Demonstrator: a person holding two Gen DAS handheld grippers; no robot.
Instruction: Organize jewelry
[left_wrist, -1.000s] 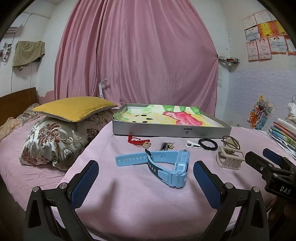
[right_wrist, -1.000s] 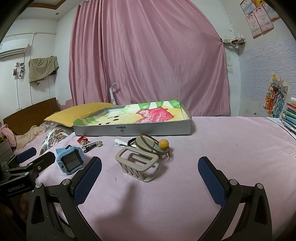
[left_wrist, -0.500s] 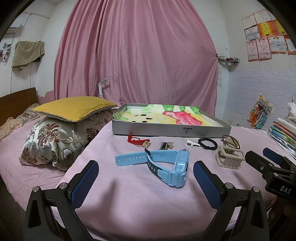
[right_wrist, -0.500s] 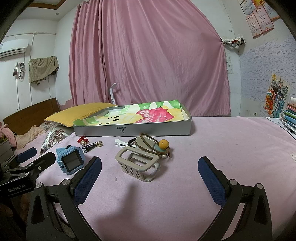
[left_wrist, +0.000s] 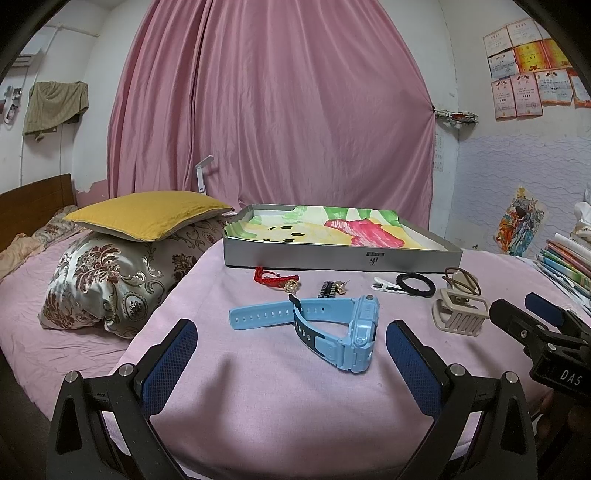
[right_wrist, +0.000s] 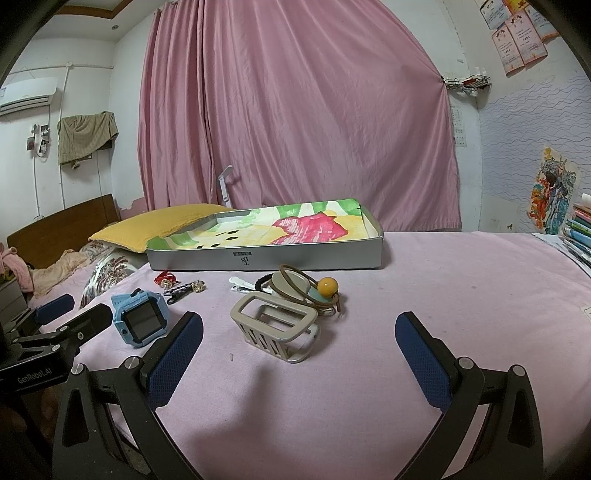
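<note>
A blue watch (left_wrist: 332, 328) lies on the pink bed just ahead of my open, empty left gripper (left_wrist: 291, 354); it also shows in the right wrist view (right_wrist: 140, 323). A beige hair claw (right_wrist: 275, 328) lies ahead of my open, empty right gripper (right_wrist: 299, 350), and shows in the left wrist view (left_wrist: 458, 314). Behind lie a red cord bracelet (left_wrist: 273, 277), a small dark charm (left_wrist: 330, 288), a white clip (left_wrist: 384, 285), a black hair tie (left_wrist: 415, 284) and a brown hair tie with a yellow ball (right_wrist: 327, 286). A shallow grey tray (left_wrist: 332, 260) with a colourful lining stands at the back.
Pillows (left_wrist: 122, 251) lie to the left of the bed cover. A stack of books (left_wrist: 569, 262) sits at the right. A pink curtain (left_wrist: 273, 110) hangs behind the tray. The right gripper's body (left_wrist: 543, 339) shows at the right in the left wrist view.
</note>
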